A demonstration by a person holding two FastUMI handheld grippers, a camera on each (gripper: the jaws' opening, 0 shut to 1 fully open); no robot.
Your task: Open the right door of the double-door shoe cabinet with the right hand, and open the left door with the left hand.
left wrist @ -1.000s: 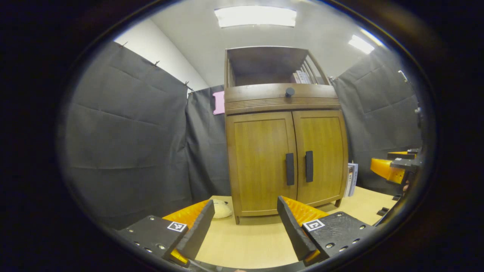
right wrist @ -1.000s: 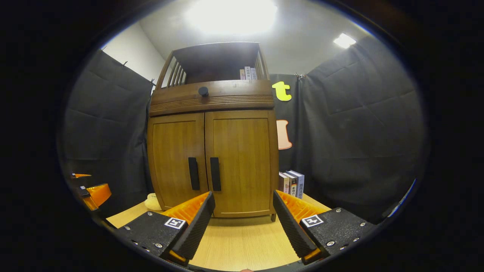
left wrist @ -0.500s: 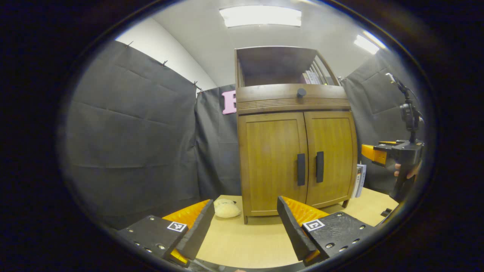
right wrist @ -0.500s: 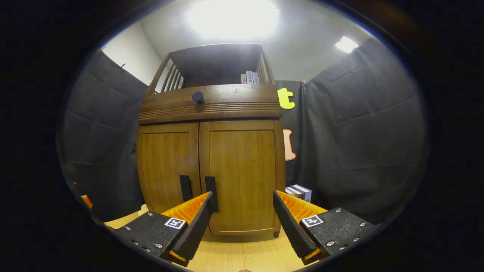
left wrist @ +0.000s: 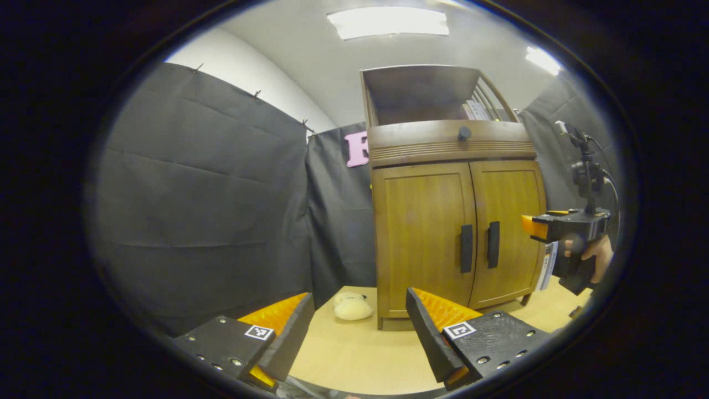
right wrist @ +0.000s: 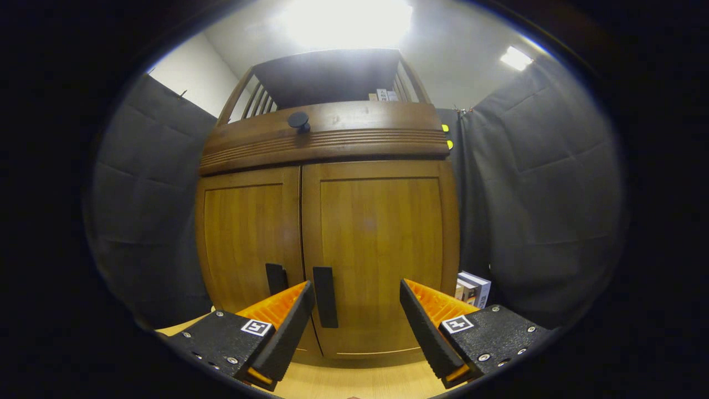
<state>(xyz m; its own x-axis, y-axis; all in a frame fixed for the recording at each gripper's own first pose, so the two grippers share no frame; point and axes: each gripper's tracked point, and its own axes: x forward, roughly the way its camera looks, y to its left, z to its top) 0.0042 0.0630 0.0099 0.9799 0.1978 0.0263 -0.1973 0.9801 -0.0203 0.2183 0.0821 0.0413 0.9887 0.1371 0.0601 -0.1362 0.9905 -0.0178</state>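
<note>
Wooden and fully closed, the shoe cabinet (left wrist: 454, 221) is seen up and to the right of the left gripper (left wrist: 357, 332), whose jaws are spread and empty; the left door's handle (left wrist: 466, 248) is well apart from it; in the right gripper view the right door's handle (right wrist: 325, 296), an upright black bar, is found just left of the gap of the right gripper (right wrist: 354, 321), jaws likewise spread and empty; the right hand is judged much the nearer.

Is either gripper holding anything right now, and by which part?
Nothing. The left gripper and right gripper are open and short of the handles.
</note>
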